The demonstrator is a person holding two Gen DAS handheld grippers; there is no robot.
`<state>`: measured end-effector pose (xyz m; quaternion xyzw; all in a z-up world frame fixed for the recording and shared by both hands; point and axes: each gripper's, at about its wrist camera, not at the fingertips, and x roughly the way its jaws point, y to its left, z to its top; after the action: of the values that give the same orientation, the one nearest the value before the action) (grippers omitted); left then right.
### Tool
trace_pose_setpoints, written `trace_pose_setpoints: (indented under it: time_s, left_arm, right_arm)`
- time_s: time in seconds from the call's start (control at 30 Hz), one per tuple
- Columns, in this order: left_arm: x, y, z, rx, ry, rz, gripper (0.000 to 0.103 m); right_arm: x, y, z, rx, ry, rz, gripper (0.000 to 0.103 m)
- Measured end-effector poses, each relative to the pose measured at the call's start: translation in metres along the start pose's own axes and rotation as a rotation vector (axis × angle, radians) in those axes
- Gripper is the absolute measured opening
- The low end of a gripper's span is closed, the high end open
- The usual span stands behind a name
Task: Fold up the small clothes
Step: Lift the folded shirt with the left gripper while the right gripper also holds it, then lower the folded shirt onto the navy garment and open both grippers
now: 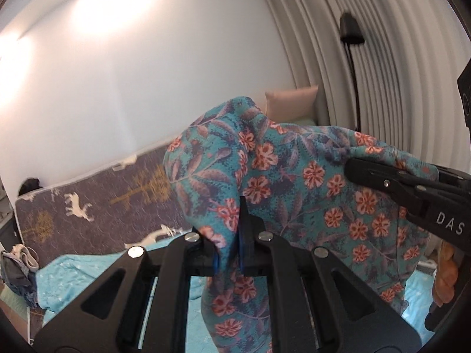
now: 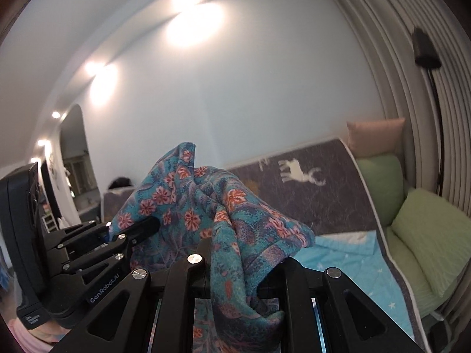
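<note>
Tongs first: left gripper pressed together on a bunched edge of the floral garment, blue pads pinching cloth between them. Right gripper likewise clamped on the same garment, with a thick wad of teal fabric filling the gap between its fingers. Seen from the left wrist, reaching in at the right edge of the garment with its tip on the cloth; seen from the right wrist, the left gripper doing the same at the garment's left edge.

Garment held up off the bed, well above the blue quilt, sagging in loose folds between the two grips and hanging down below the left one. Not yet flat, not yet folded.

Step in hand, by judgement: lifting and spreading the piece, ahead of any fold. Next move probably calls for drawing the two grips apart to take out the slack, then lowering the cloth onto the quilt below the garment so it lies flat. Risk of a crumpled landing if lowered while bunched.

Counted outward from the garment:
- two grippers, one garment between them
- one blue quilt beneath, one grey deer-print blanket behind
- one pink pillow and two green pillows beyond the garment, toward the curtain
- one pleated curtain, one black floor lamp in front of it
- one small heap of other clothes left of the quilt
</note>
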<state>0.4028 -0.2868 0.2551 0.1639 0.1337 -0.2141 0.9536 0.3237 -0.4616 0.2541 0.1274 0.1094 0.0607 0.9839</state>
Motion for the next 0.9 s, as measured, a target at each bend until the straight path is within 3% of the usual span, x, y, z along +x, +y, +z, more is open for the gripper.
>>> trace_pose_setpoints:
  time_s: [0.17, 0.4, 0.5, 0.53, 0.57, 0.63, 0.7, 0.77, 0.83, 0.9]
  left_arm:
    - [0.089, 0.000, -0.049, -0.037, 0.094, -0.024, 0.011]
    - [0.201, -0.011, -0.110, -0.068, 0.201, 0.045, 0.013]
    - [0.243, -0.025, -0.143, -0.064, 0.213, 0.133, 0.030]
    - [0.263, -0.033, -0.162, -0.025, 0.253, 0.180, 0.040]
    - [0.282, -0.040, -0.181, 0.022, 0.311, 0.213, 0.043]
    - [0.313, -0.050, -0.225, 0.072, 0.412, 0.217, 0.040]
    - [0.309, -0.034, -0.236, -0.059, 0.373, 0.173, 0.039]
    - [0.311, -0.020, -0.239, -0.163, 0.398, 0.124, 0.046]
    - [0.306, -0.022, -0.237, -0.156, 0.400, 0.132, 0.048]
    - [0.298, -0.026, -0.232, -0.116, 0.391, 0.136, 0.048]
  right_arm:
    - [0.077, -0.044, -0.046, 0.064, 0.093, -0.003, 0.013]
    - [0.187, -0.083, -0.117, 0.045, 0.228, -0.079, 0.014]
    - [0.234, -0.098, -0.142, -0.007, 0.263, -0.160, 0.016]
    - [0.249, -0.104, -0.153, -0.034, 0.275, -0.205, 0.025]
    - [0.269, -0.112, -0.170, -0.064, 0.305, -0.277, 0.038]
    - [0.296, -0.127, -0.196, -0.089, 0.394, -0.361, 0.043]
    - [0.314, -0.150, -0.226, -0.061, 0.467, -0.414, 0.046]
    - [0.309, -0.174, -0.247, 0.053, 0.428, -0.417, 0.072]
    - [0.300, -0.187, -0.251, 0.147, 0.402, -0.409, 0.077]
    - [0.289, -0.184, -0.247, 0.149, 0.398, -0.438, 0.077]
